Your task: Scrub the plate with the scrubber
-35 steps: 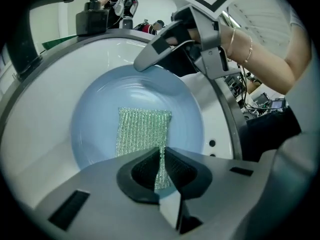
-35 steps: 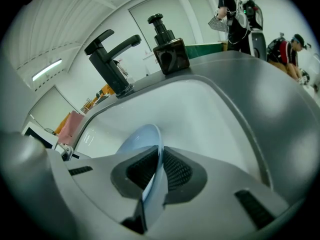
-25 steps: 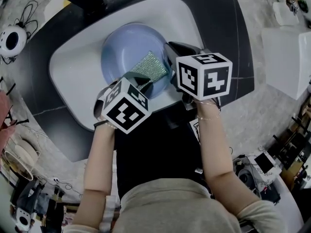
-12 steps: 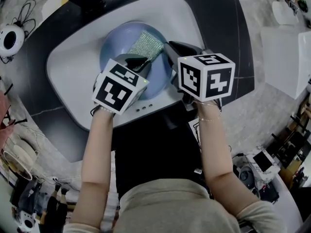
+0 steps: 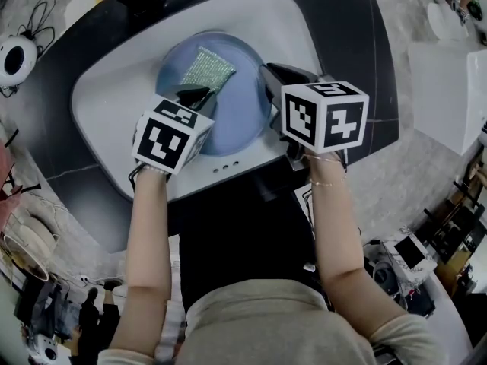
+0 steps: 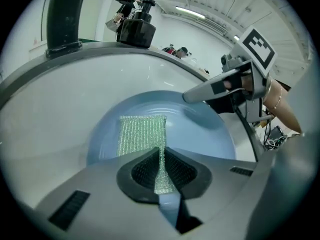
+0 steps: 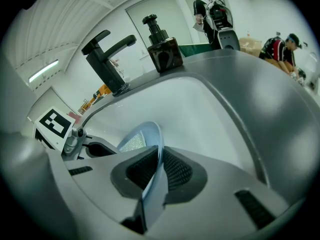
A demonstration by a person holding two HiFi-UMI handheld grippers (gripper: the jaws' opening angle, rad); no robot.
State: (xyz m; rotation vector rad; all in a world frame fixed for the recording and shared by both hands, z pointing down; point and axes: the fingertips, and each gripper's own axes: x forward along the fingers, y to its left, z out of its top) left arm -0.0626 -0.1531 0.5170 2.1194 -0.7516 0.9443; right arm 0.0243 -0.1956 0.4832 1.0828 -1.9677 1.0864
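Observation:
A pale blue plate [image 5: 236, 101] lies in the white sink [image 5: 114, 90]. My left gripper [image 5: 196, 94] is shut on a shiny green mesh scrubber [image 5: 205, 70], which lies flat on the plate's far left part. In the left gripper view the scrubber [image 6: 141, 134] spreads ahead of the jaws over the plate [image 6: 200, 139]. My right gripper [image 5: 268, 82] is shut on the plate's right rim. In the right gripper view the plate's rim [image 7: 152, 156] runs edge-on between the pads, with the scrubber [image 7: 132, 143] behind it.
A black faucet [image 7: 107, 59] and a dark soap dispenser [image 7: 161, 46] stand on the far rim of the sink. The sink sits in a dark counter [image 5: 358, 44]. People stand in the room's background [image 7: 212, 14].
My left gripper has dragged the scrubber across the plate, from its near right part up to its far left part. The right gripper has kept its hold on the rim.

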